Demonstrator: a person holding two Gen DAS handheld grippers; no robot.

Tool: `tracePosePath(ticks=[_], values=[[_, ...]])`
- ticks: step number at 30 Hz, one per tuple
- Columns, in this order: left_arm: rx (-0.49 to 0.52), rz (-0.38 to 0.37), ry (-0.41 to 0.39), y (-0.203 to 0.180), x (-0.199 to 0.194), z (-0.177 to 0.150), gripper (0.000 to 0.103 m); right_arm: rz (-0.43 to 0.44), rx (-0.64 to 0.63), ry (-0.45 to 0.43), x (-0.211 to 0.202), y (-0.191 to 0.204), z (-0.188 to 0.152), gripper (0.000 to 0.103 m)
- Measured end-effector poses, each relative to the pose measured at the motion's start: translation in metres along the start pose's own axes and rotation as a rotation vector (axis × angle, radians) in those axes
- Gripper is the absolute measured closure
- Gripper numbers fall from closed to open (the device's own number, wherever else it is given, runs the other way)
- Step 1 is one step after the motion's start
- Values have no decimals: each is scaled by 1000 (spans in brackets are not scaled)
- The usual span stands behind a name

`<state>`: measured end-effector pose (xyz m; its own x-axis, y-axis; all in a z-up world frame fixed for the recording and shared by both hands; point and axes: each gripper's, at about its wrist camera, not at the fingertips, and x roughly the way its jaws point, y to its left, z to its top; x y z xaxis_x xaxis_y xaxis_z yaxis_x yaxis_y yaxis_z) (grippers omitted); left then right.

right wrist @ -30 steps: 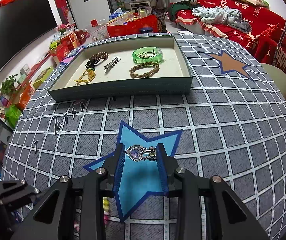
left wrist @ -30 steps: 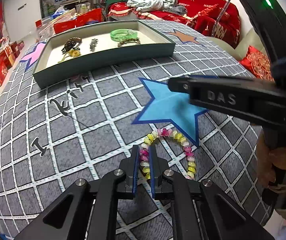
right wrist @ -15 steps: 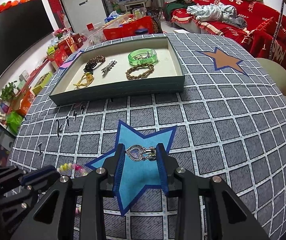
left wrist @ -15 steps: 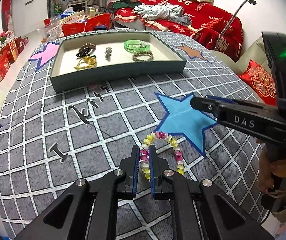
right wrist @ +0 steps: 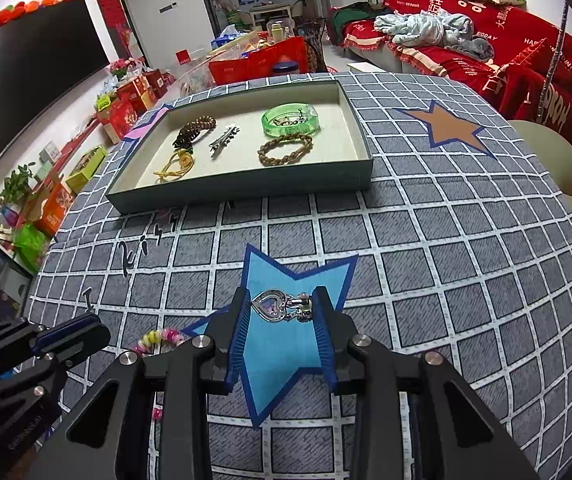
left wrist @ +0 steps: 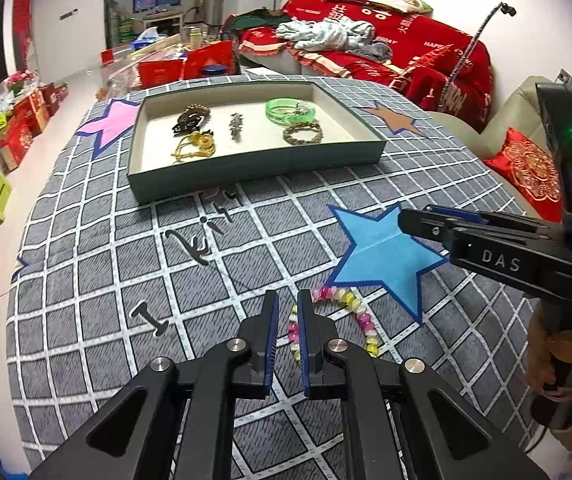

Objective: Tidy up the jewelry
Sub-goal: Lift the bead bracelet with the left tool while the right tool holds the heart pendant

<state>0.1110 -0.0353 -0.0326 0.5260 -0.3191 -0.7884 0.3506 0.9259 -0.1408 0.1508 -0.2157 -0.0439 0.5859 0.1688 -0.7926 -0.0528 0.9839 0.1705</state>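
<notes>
Left gripper (left wrist: 286, 312): you have its jaws pinched on the pastel bead bracelet (left wrist: 360, 318), which trails off toward 3 o'clock, apparently lifted clear of the cloth.
Right gripper (right wrist: 282, 308): you clamp a silver heart charm (right wrist: 272, 305) crosswise between the blue pads, its clasp end against the right pad, so it rides level over the blue star (right wrist: 282, 344).
Tray (right wrist: 246, 190): the open jewelry box sits at 12 o'clock from both of your grippers, well apart from them.
Already sorted: hair claw (right wrist: 196, 130), metal hair clip (right wrist: 224, 141) and yellow cord (right wrist: 174, 166) lie at the left; green bangle (right wrist: 291, 120) and braided bracelet (right wrist: 285, 150) lie at the right, leaving bare lining.
Table (right wrist: 446, 240): grid-patterned cloth.
Judgement: you hold both pieces, probably to carry them into the tray.
</notes>
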Motion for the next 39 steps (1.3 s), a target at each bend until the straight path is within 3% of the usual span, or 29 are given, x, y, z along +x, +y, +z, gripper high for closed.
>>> tracePosePath(ticks=[5, 6, 7, 8, 10, 16, 19, 24, 27, 28, 29, 30, 32, 35, 39], values=[[-41, 8, 6, 0, 1, -7, 73, 2, 10, -5, -7, -4, -7, 69], [-45, 14, 6, 0, 1, -8, 63, 3, 13, -7, -7, -4, -7, 69], [-50, 25, 8, 1, 2, -9, 18, 4, 18, -12, -9, -6, -8, 69], [-67, 44, 2, 3, 1, -10, 0, 5, 20, -14, -10, -7, -9, 69], [-74, 73, -35, 3, -5, -12, 0, 5, 25, -19, -13, -8, -11, 69], [-44, 139, 8, 0, 8, -15, 0, 10, 39, -24, -14, -12, -14, 69], [-48, 137, 50, 3, 19, -16, 0, 12, 41, -26, -16, -13, -15, 69], [-25, 140, 88, -1, 32, -17, 15, 15, 46, -24, -16, -15, -17, 69], [33, 144, 82, -13, 32, -17, 30, 17, 50, -24, -16, -15, -18, 69], [48, 136, 81, -17, 32, -17, 39, 18, 52, -24, -16, -15, -18, 69], [65, 126, 78, -20, 31, -16, 61, 18, 52, -25, -16, -15, -18, 69], [89, 124, 76, -25, 31, -16, 75, 18, 50, -26, -16, -15, -18, 69], [115, 119, 78, -30, 32, -15, 77, 17, 50, -27, -16, -15, -18, 69], [74, 27, 79, -27, 29, -13, 77, 17, 52, -33, -18, -15, -18, 69], [47, -7, 49, -23, 17, -8, 77, 15, 52, -40, -20, -15, -15, 69]])
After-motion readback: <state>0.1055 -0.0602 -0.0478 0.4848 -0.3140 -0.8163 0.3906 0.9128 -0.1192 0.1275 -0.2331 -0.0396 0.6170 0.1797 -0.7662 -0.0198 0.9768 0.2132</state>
